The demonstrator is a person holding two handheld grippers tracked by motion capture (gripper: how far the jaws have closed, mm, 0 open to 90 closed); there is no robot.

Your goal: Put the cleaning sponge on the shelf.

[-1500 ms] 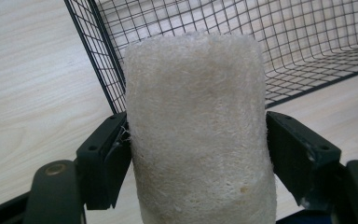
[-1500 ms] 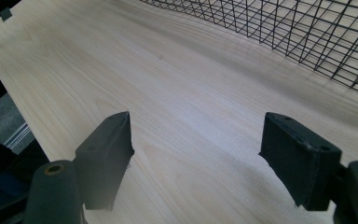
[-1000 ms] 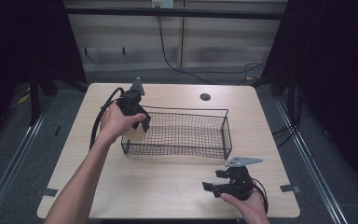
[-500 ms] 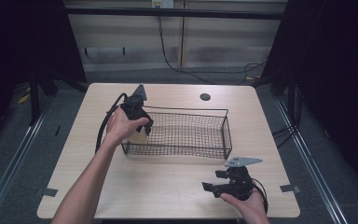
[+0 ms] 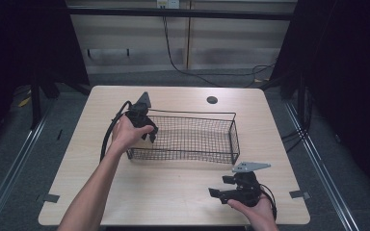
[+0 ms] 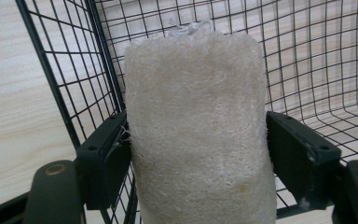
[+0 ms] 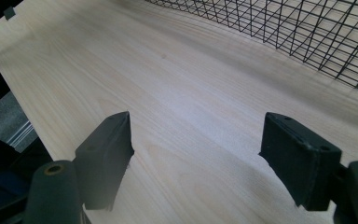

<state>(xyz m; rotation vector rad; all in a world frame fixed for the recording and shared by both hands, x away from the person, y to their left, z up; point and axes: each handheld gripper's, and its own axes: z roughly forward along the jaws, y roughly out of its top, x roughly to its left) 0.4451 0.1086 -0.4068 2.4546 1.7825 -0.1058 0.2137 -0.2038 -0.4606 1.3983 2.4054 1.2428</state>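
The left gripper (image 5: 147, 133) is reaching over the left end of a black wire basket (image 5: 188, 139), its jaws clamped on a pale loofah sponge (image 6: 198, 126). In the left gripper view the sponge is showing a coarse, fibrous, off-white texture and a rounded oblong shape; its long axis is running up along the line of the jaws, with the rounded top end pointing away from the gripper toward the basket's mesh. The black jaw pads are pressing into its two sides. Behind it, the basket's thin wire grid is rising as a corner wall and curving into the mesh floor, so the sponge is sitting at the basket's left end, though I cannot tell whether it is touching the bottom.

The basket is rectangular, open-topped, and lying with its long side across the light wood-grain surface (image 5: 173, 192).

The right gripper (image 5: 221, 195) is resting low near the front right edge of the surface, well apart from the basket. Its jaws are standing wide apart with nothing between them, above bare wood in the right gripper view (image 7: 196, 154).
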